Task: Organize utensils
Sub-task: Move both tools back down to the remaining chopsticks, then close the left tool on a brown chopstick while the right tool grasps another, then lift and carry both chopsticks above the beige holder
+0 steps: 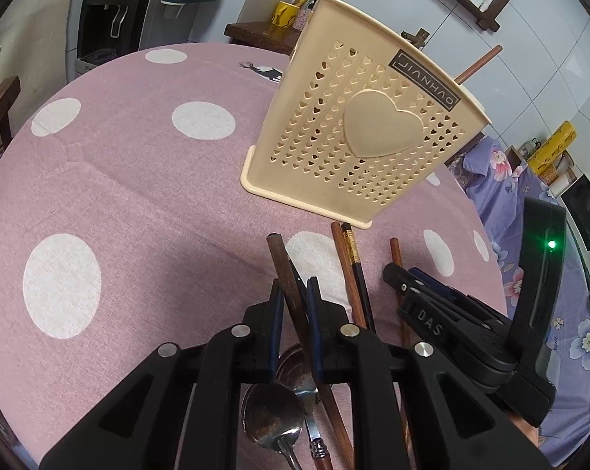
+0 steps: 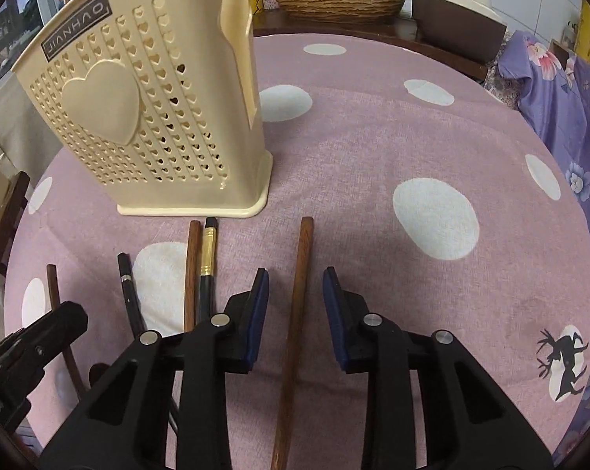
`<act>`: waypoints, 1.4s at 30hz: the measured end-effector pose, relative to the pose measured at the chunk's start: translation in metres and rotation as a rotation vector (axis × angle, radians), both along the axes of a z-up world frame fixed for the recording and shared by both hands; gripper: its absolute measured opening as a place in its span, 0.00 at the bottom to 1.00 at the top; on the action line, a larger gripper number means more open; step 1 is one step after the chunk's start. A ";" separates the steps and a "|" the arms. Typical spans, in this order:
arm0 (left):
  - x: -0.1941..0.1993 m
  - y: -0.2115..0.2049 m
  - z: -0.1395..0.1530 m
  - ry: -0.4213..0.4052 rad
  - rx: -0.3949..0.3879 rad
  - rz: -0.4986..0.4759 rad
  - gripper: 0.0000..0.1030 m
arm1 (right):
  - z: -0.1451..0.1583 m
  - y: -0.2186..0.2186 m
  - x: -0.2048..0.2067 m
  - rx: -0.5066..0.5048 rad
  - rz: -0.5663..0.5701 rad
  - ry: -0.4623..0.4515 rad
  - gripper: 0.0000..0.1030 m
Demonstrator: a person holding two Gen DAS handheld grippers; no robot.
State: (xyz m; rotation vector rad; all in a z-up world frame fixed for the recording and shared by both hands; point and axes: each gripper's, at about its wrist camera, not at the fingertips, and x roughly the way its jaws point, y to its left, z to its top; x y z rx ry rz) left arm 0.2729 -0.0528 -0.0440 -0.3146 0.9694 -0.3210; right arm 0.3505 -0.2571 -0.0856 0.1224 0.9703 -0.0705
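Pink dotted tablecloth (image 2: 353, 149) bears slim wooden chopsticks (image 2: 295, 313), perforated holder (image 2: 146, 117).

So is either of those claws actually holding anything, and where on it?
The left gripper is shut on a brown chopstick, near its top end. The right gripper straddles another chopstick around mid-length, pads not touching.
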 end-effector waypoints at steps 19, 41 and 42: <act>-0.006 -0.003 0.005 -0.025 -0.003 -0.004 0.12 | 0.000 -0.012 0.006 0.022 -0.017 -0.052 0.08; -0.043 0.008 0.083 -0.253 -0.023 -0.036 0.09 | 0.154 -0.019 -0.121 0.090 0.132 -0.502 0.08; -0.044 0.007 0.085 -0.258 -0.023 -0.036 0.09 | 0.158 -0.020 -0.122 0.093 0.140 -0.509 0.07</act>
